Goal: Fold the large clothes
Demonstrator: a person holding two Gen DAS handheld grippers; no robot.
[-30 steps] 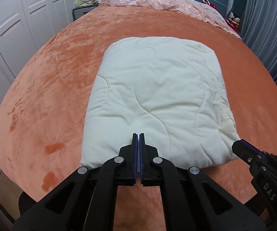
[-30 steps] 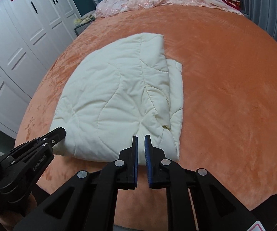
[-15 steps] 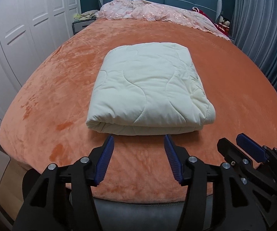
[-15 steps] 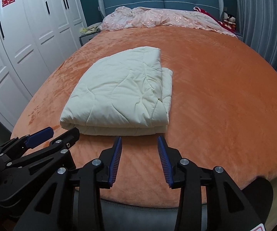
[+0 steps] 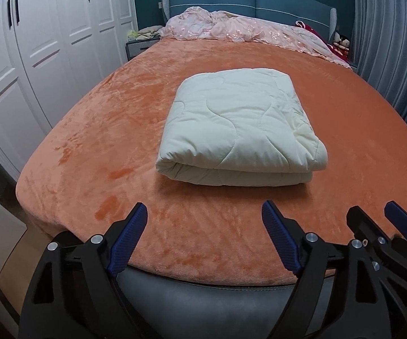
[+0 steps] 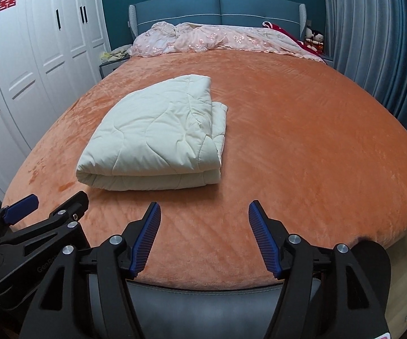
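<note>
A cream quilt [image 5: 238, 130] lies folded into a thick rectangle on the orange bed cover [image 5: 96, 147], roughly in the middle of the bed. Its rounded fold faces the foot of the bed, and the layered edges show along its right side, where a lower layer sticks out a little past the top one [image 6: 221, 118].

The left gripper [image 5: 205, 234] hangs over the foot of the bed, well short of the quilt. Its jaws are spread wide and opening, with only bare bed cover between the blue pads [image 5: 127, 243]. The right gripper [image 6: 203, 234] sits beside it, also short of the quilt, its jaws apart and opening with nothing between them. Each gripper shows at the edge of the other's view.

A rumpled pink bedspread [image 5: 231, 29] is heaped along the blue headboard [image 5: 248, 2]. White wardrobe doors [image 5: 48, 42] line one side of the room and grey-blue curtains [image 6: 378, 50] the other. A small item, perhaps a doll [image 6: 315, 39], stands near the curtain by the headboard, too small to tell for sure.
</note>
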